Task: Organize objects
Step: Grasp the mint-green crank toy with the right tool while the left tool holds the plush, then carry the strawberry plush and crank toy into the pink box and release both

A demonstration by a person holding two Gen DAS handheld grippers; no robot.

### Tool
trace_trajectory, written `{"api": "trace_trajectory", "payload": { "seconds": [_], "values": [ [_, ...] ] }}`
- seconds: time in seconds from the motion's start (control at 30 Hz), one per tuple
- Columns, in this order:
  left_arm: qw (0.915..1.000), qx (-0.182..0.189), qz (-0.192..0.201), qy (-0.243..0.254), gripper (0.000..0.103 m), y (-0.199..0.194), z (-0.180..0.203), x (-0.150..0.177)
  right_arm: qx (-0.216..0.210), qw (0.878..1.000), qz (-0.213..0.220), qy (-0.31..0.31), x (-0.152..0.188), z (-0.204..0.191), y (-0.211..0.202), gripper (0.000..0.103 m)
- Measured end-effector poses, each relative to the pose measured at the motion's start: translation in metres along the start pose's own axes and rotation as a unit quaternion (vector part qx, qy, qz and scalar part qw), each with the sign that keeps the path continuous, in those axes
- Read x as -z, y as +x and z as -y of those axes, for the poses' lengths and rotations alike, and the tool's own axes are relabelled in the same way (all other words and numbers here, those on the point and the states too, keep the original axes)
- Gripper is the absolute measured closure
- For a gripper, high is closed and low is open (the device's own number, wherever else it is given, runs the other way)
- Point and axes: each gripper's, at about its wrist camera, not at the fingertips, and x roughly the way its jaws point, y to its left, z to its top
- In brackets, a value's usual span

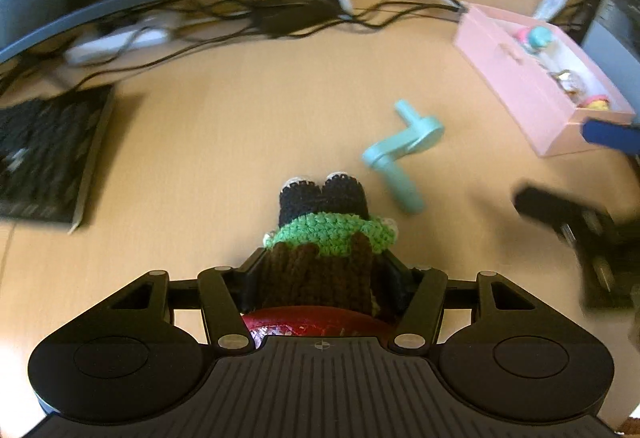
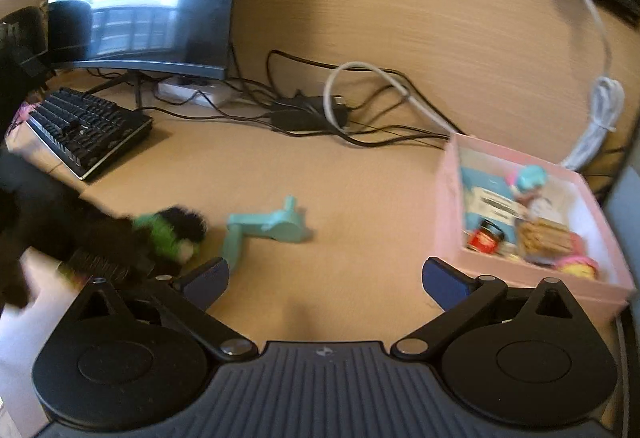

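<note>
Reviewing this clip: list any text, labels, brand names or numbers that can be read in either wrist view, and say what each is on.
None can be read in either view.
Blue packet in the pink box: a white label with dark print, too blurred to read.
Small red jar in the box: label too small to read.
Keyboard: key legends too small and blurred.

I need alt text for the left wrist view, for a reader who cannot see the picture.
The left gripper is shut on a crocheted doll in green, brown and black, held above a wooden desk. Ahead lies a teal plastic crank; a pink box of small toys sits at right, a keyboard at left.
</note>
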Motion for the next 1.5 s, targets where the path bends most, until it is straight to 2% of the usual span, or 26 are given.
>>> {"api": "trace_trajectory", "payload": {
  "seconds": [0.17, 0.4, 0.47, 0.5, 0.53, 0.73, 0.9, 1.07, 1.13, 1.23, 1.33, 1.5],
  "values": [
    [0.9988, -0.015, -0.003, -0.048, 0.04, -0.012, -0.025, 0.015, -0.032, 0.999, -0.012, 0.012, -0.017, -0.013, 0.044, 0.003],
    [0.9981, -0.019, -0.003, -0.058, 0.04, -0.02, -0.037, 0.025, -0.035, 0.998, -0.045, -0.003, -0.028, -0.04, 0.107, 0.012],
    [0.9981, -0.019, -0.002, -0.059, 0.04, -0.021, -0.037, 0.027, -0.038, 0.998, -0.055, 0.0, -0.027, -0.042, 0.112, 0.018],
    [0.9981, -0.019, -0.001, -0.058, 0.04, -0.02, -0.037, 0.027, -0.04, 0.997, -0.062, 0.004, -0.026, -0.042, 0.112, 0.027],
    [0.9982, -0.019, -0.001, -0.058, 0.04, -0.02, -0.037, 0.027, -0.043, 0.997, -0.067, 0.005, -0.024, -0.041, 0.11, 0.032],
    [0.9988, -0.019, 0.001, -0.045, 0.04, -0.02, -0.032, 0.028, -0.051, 0.997, -0.066, 0.001, -0.011, -0.038, 0.076, 0.032],
    [0.9995, 0.026, -0.002, -0.015, 0.04, -0.024, -0.014, 0.036, -0.05, 0.997, -0.063, -0.006, 0.009, -0.031, 0.026, 0.032],
    [0.9962, 0.079, -0.016, 0.031, 0.043, -0.03, 0.02, 0.037, -0.016, 0.997, -0.07, 0.009, 0.035, -0.004, -0.026, 0.032],
    [0.9929, 0.111, -0.014, 0.04, 0.046, -0.034, 0.032, 0.029, 0.003, 0.998, -0.065, 0.021, 0.043, 0.011, -0.046, 0.032],
    [0.9861, 0.164, -0.005, 0.023, 0.048, -0.045, 0.048, -0.002, 0.049, 0.996, -0.051, 0.051, 0.05, 0.036, -0.075, 0.032],
    [0.9792, 0.197, 0.041, 0.029, 0.049, -0.062, 0.073, -0.045, 0.072, 0.993, -0.031, 0.088, 0.055, 0.058, -0.098, 0.032],
    [0.9686, 0.209, 0.13, 0.036, 0.048, -0.069, 0.126, -0.123, 0.094, 0.989, -0.006, 0.112, 0.066, 0.086, -0.121, 0.032]
  ]
}}
